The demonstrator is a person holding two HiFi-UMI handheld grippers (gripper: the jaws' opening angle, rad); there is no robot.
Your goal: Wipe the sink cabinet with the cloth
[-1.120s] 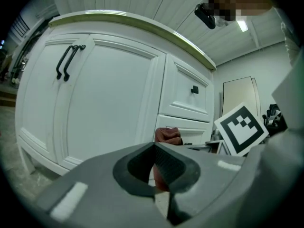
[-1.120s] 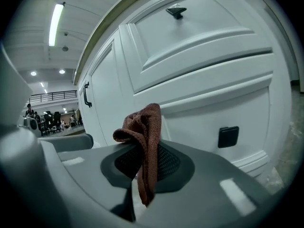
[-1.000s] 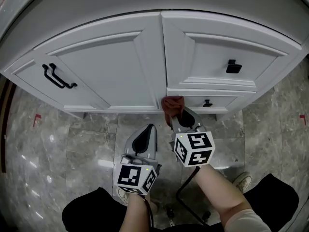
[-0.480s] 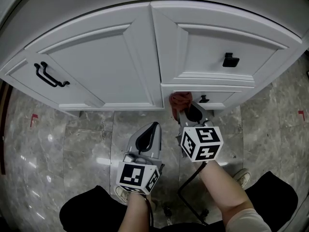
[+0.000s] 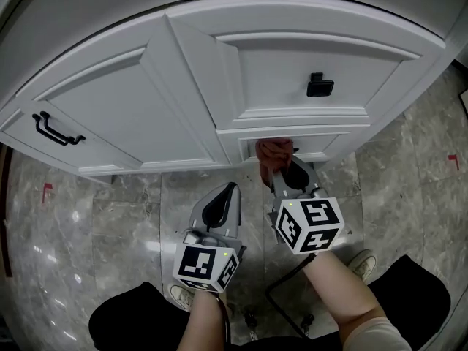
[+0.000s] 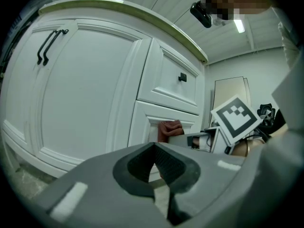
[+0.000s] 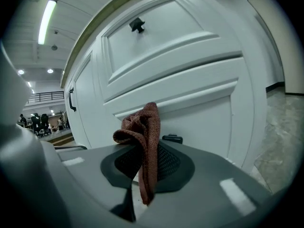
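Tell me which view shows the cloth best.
The right gripper view: the cloth fills the centre, its weave clear, pinched in the right gripper's closed jaws. The head view shows only a small reddish bunch near the cabinet; the left gripper view, a small distant patch.

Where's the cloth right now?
Head view, right of centre: the cloth is pinched in the right tool, up at the lower drawer front, below the drawer with the black knob.
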